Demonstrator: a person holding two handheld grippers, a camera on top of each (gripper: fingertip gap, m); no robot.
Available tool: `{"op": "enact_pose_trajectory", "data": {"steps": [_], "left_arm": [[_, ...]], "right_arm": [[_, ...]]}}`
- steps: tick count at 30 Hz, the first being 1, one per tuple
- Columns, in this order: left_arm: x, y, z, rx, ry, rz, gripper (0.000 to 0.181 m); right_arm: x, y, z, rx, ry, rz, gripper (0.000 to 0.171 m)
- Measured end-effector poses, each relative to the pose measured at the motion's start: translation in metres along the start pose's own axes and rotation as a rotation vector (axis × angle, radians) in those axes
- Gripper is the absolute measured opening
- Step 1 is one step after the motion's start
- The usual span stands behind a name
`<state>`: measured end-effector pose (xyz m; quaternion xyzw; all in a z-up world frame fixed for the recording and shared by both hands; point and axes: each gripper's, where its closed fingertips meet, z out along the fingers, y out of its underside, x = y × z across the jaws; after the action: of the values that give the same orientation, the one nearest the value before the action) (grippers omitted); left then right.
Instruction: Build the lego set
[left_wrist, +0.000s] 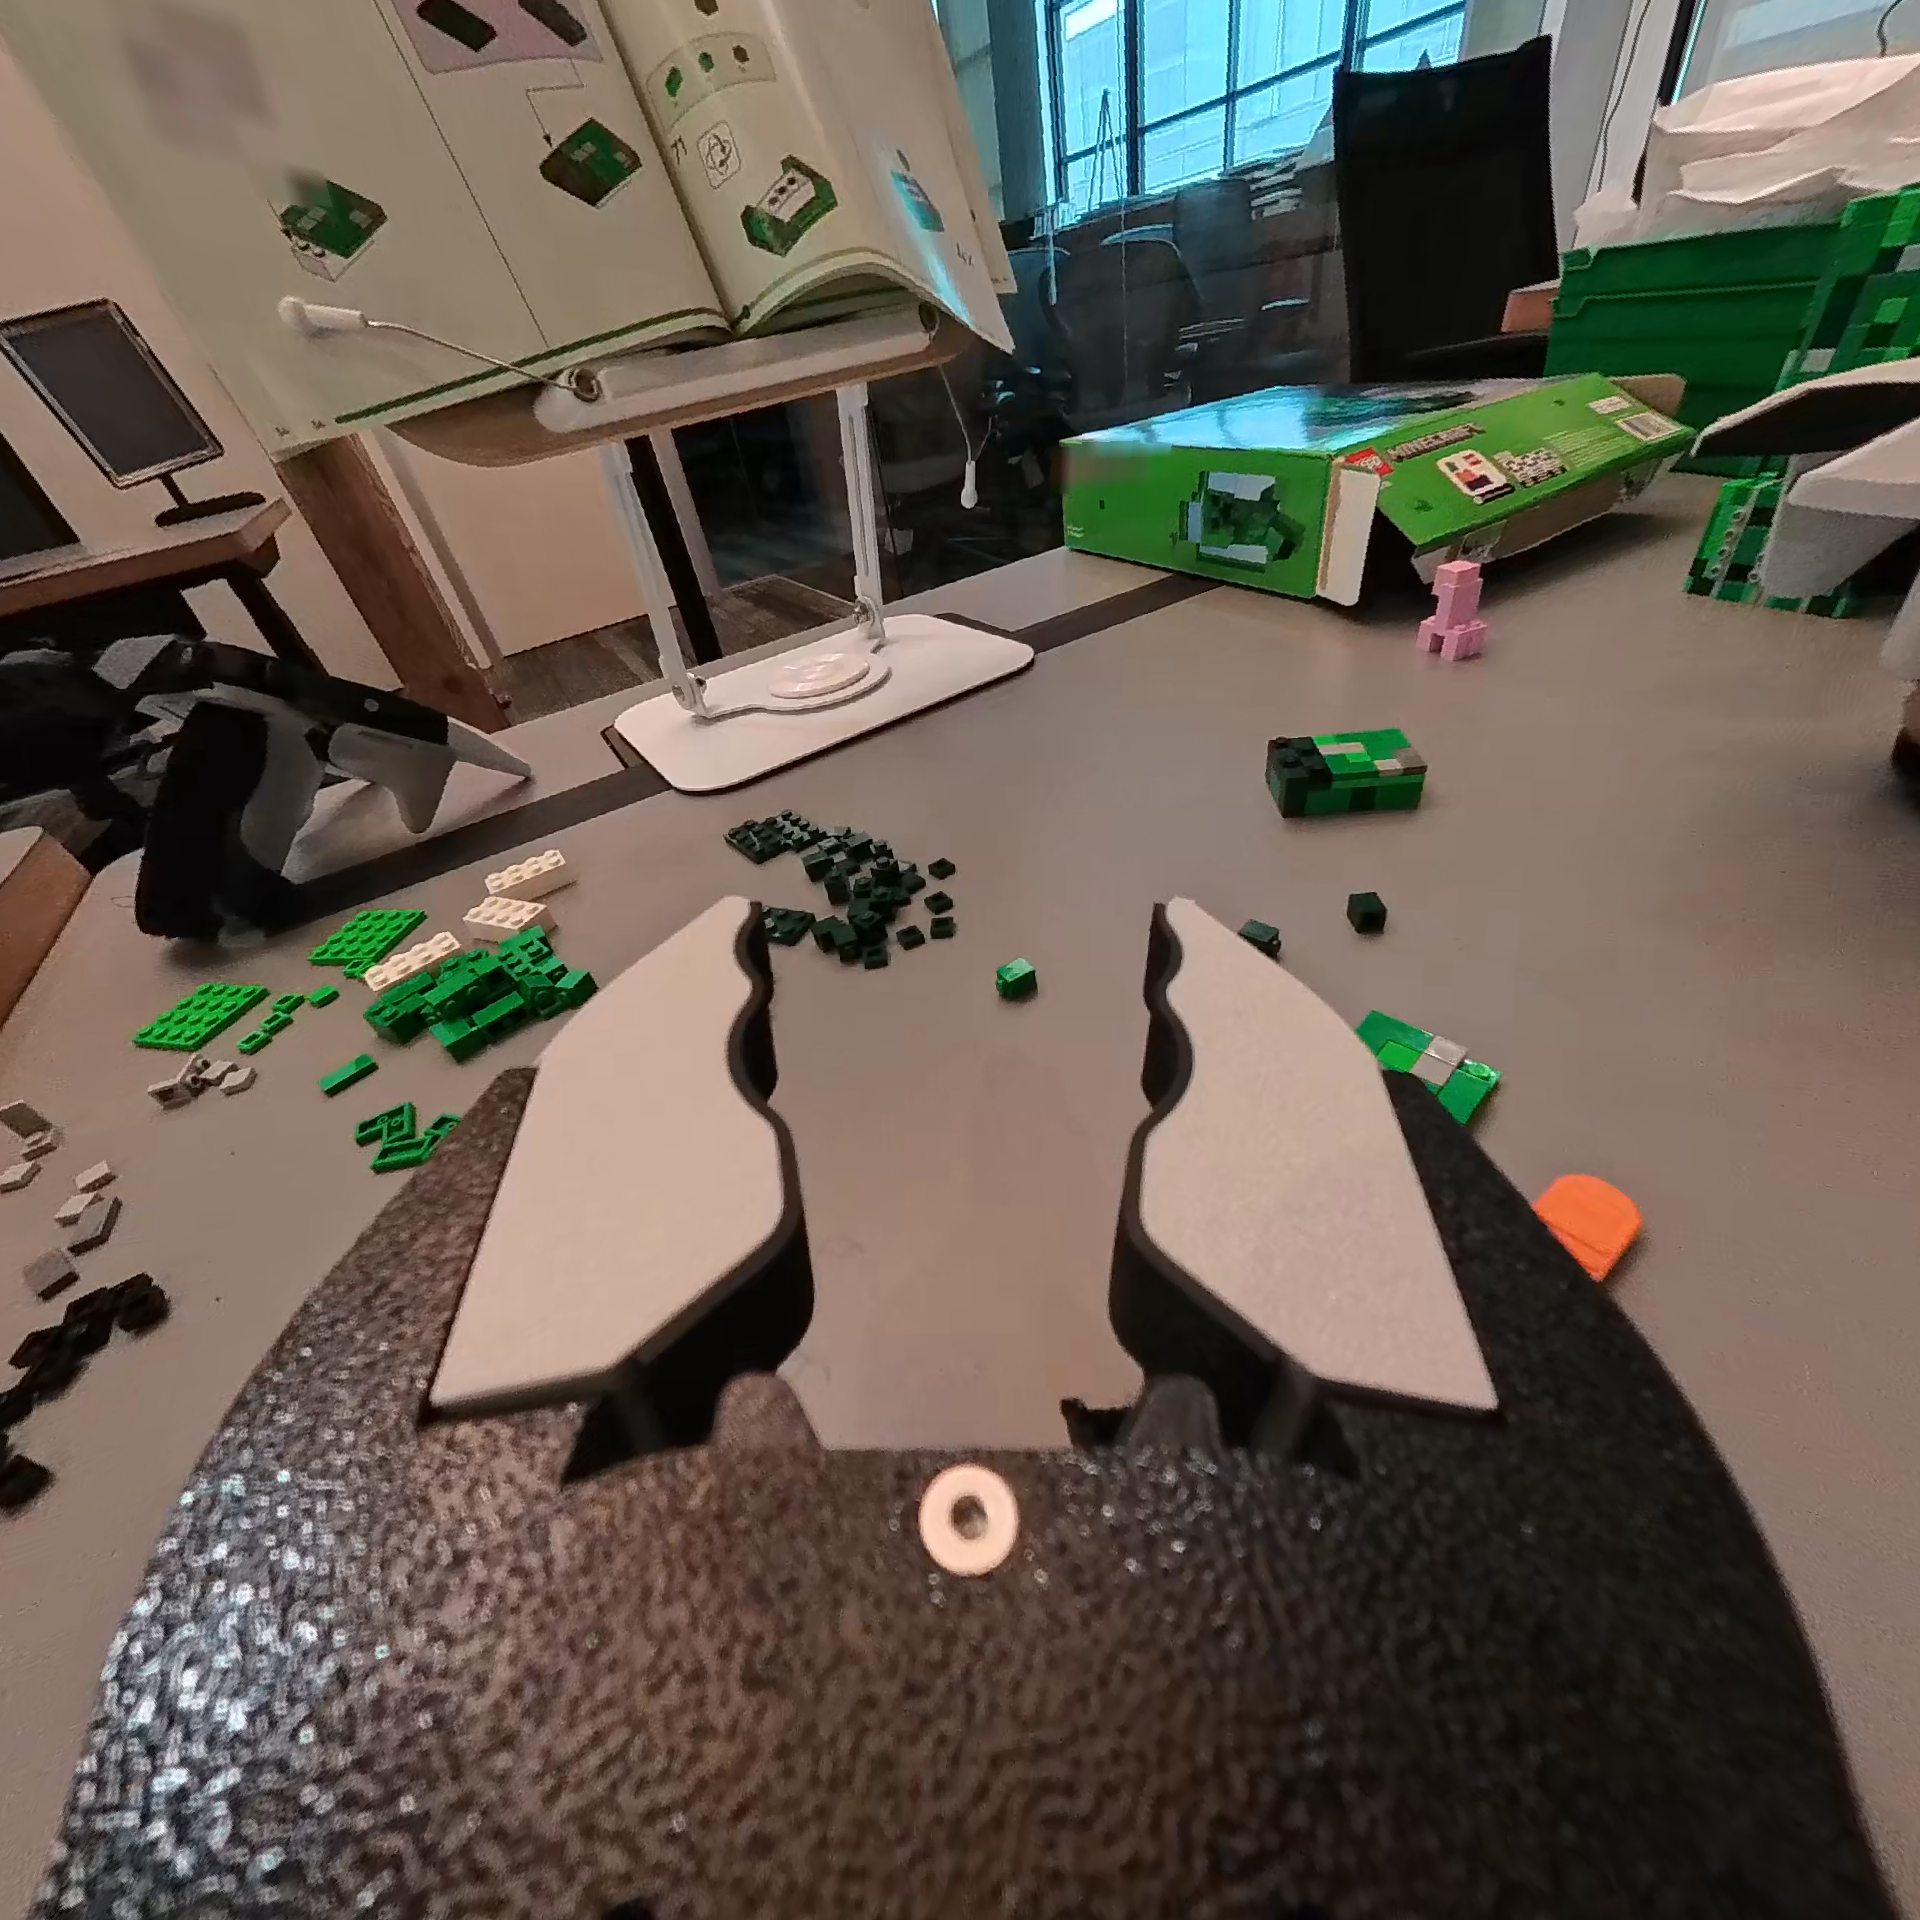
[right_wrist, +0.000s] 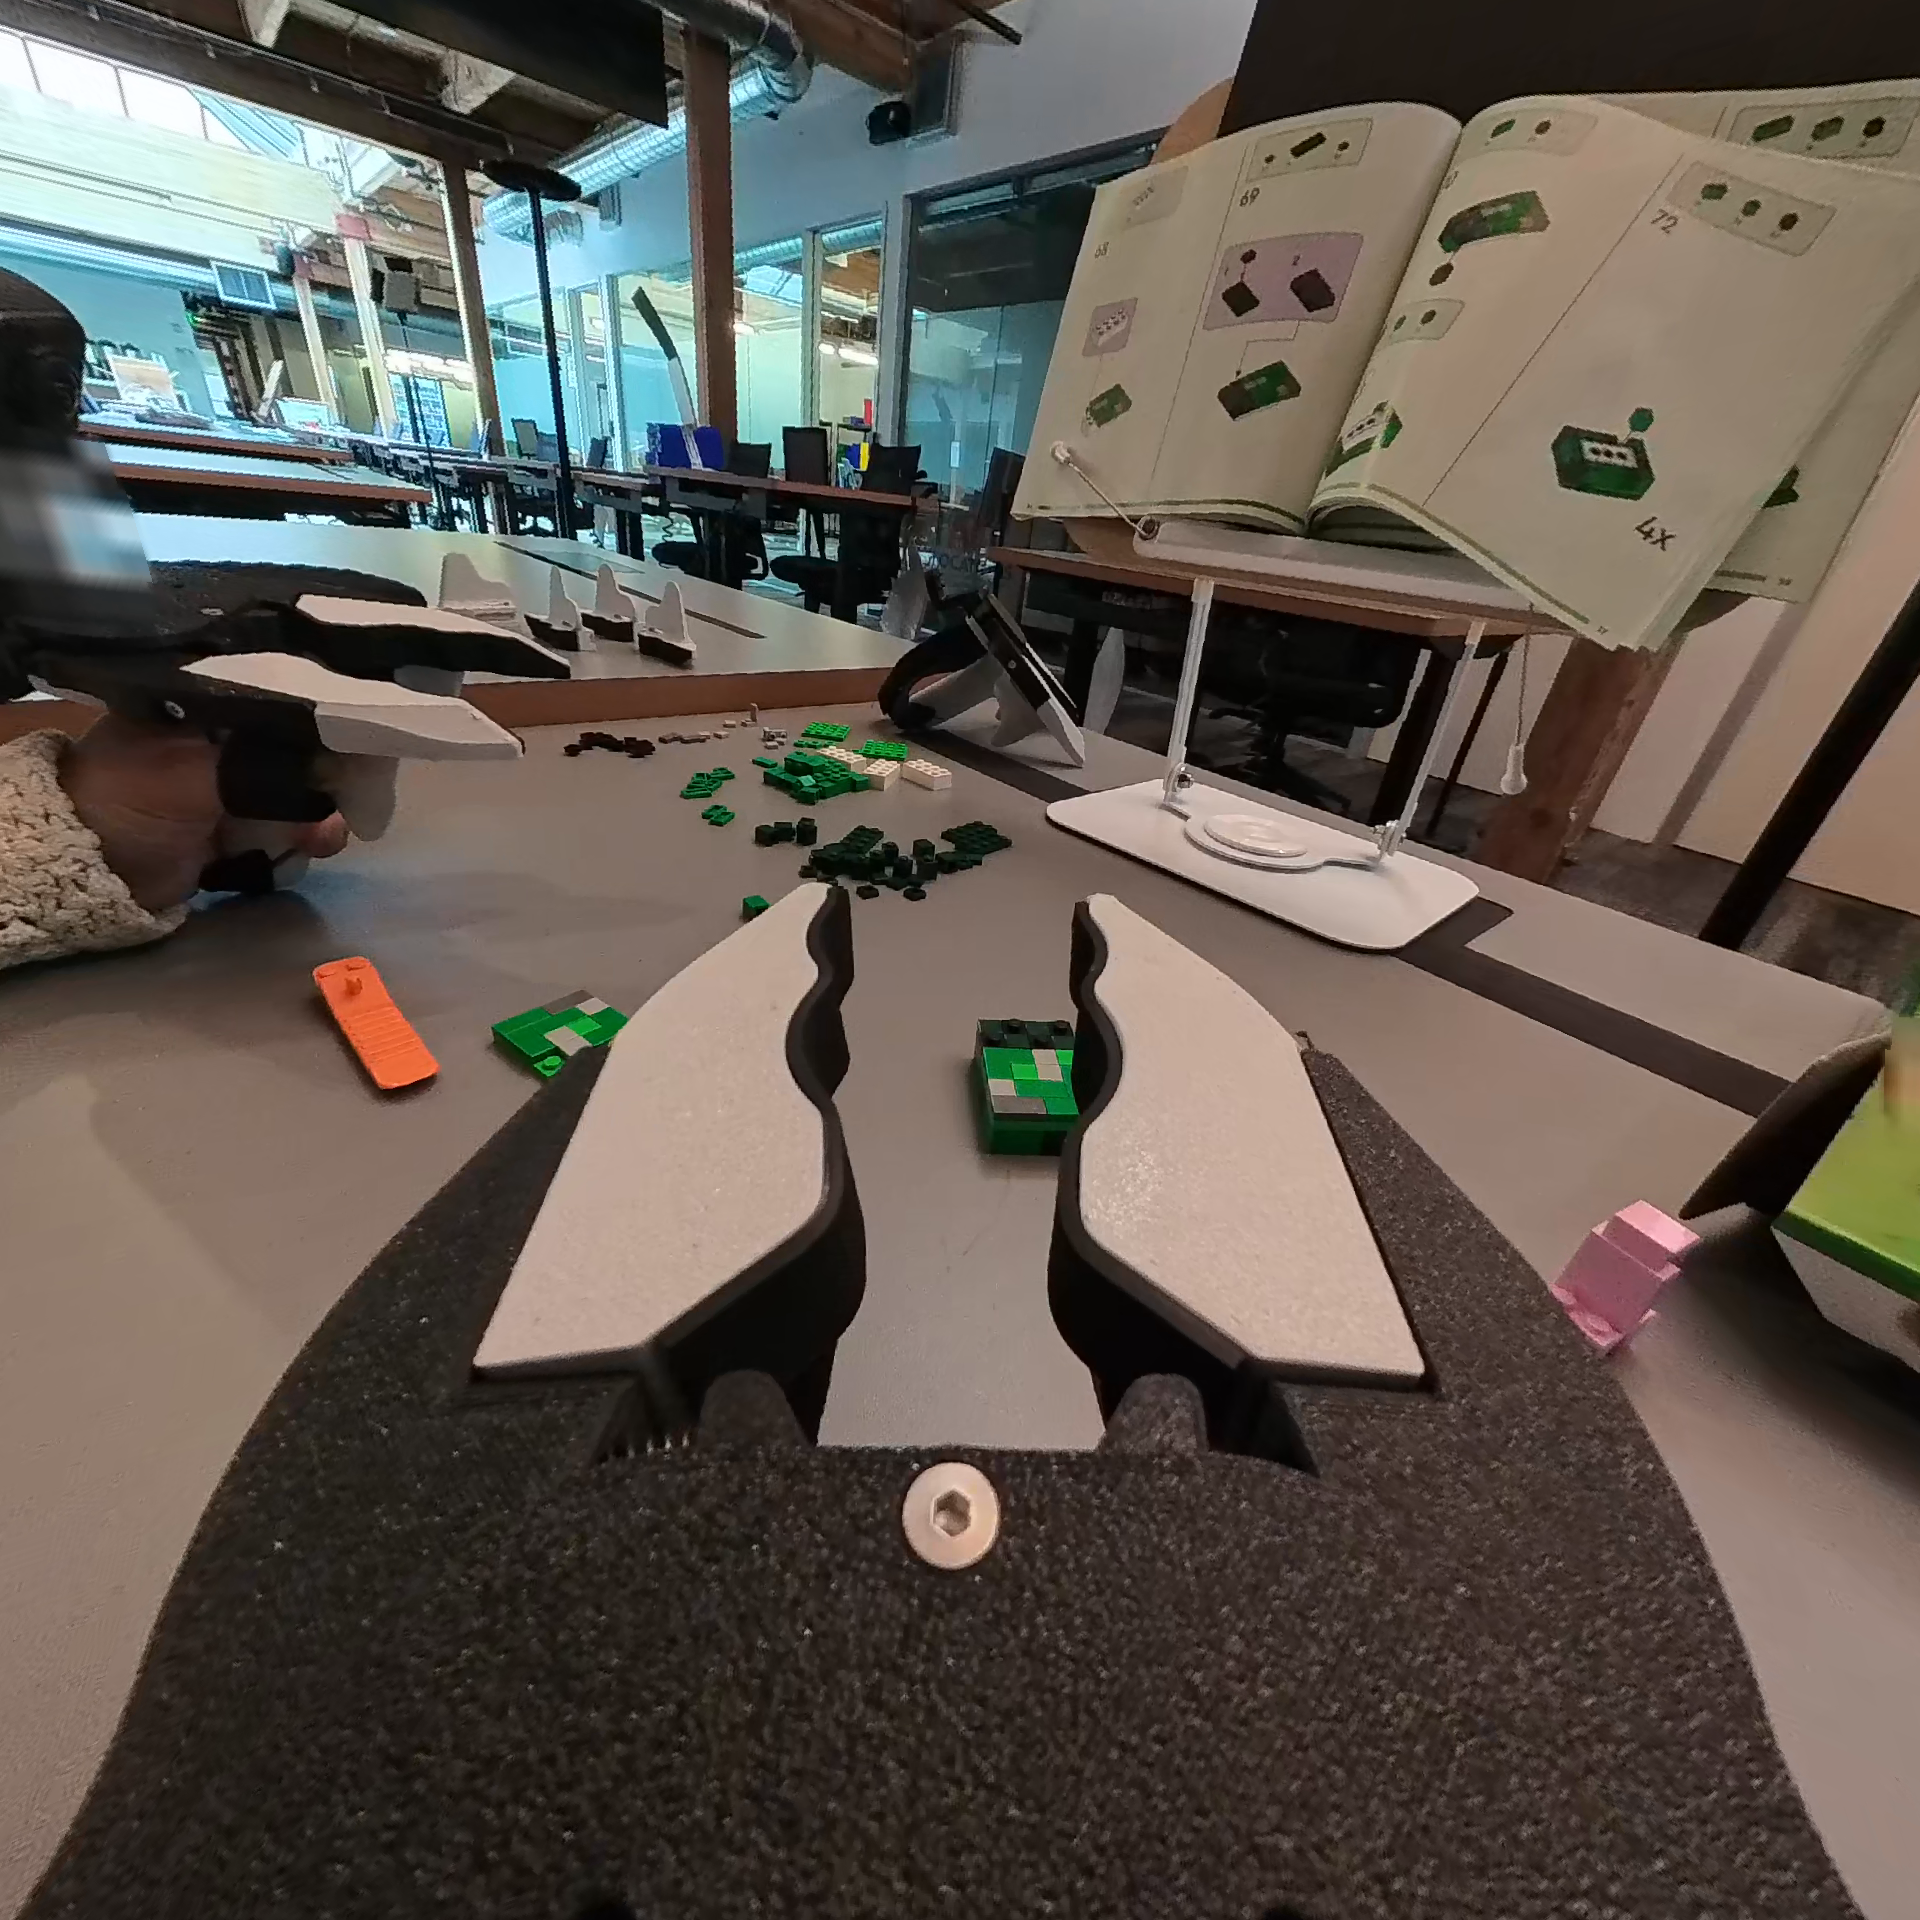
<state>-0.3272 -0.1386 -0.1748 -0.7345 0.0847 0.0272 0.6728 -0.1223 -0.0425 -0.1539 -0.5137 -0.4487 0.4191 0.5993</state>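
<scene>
Instruction booklet (right_wrist: 1455, 343): propped open on a white stand (right_wrist: 1262, 862), likely so the steps stay readable.
Loose bricks (left_wrist: 862, 894): sorted by colour across the grey table (left_wrist: 1039, 1195).
Left gripper (left_wrist: 956, 925): jaws apart, empty, hovering low above the table, facing the dark green pile.
Right gripper (right_wrist: 961, 914): jaws apart, empty, angled down; the green block assembly (right_wrist: 1023, 1086) sits between them, beside the right finger.

You are looking at a small green, grey and black brick block (right_wrist: 1023, 1086) lying flat just inside your right gripper's (right_wrist: 961, 909) right finger; dark green loose pieces (right_wrist: 899, 857) are lying scattered beyond its tips.
</scene>
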Motion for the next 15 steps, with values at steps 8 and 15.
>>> {"op": "enact_pose_trajectory", "data": {"steps": [8,15], "left_arm": [[-0.0003,0.0003,-0.0006,-0.001,0.000,0.000,0.068],[0.0000,0.0002,-0.0014,0.001,0.005,0.002,0.068]], "right_arm": [[0.0000,0.0000,0.0000,-0.001,0.000,-0.001,0.039],[0.0003,0.0003,0.0003,-0.004,0.003,-0.001,0.039]]}}
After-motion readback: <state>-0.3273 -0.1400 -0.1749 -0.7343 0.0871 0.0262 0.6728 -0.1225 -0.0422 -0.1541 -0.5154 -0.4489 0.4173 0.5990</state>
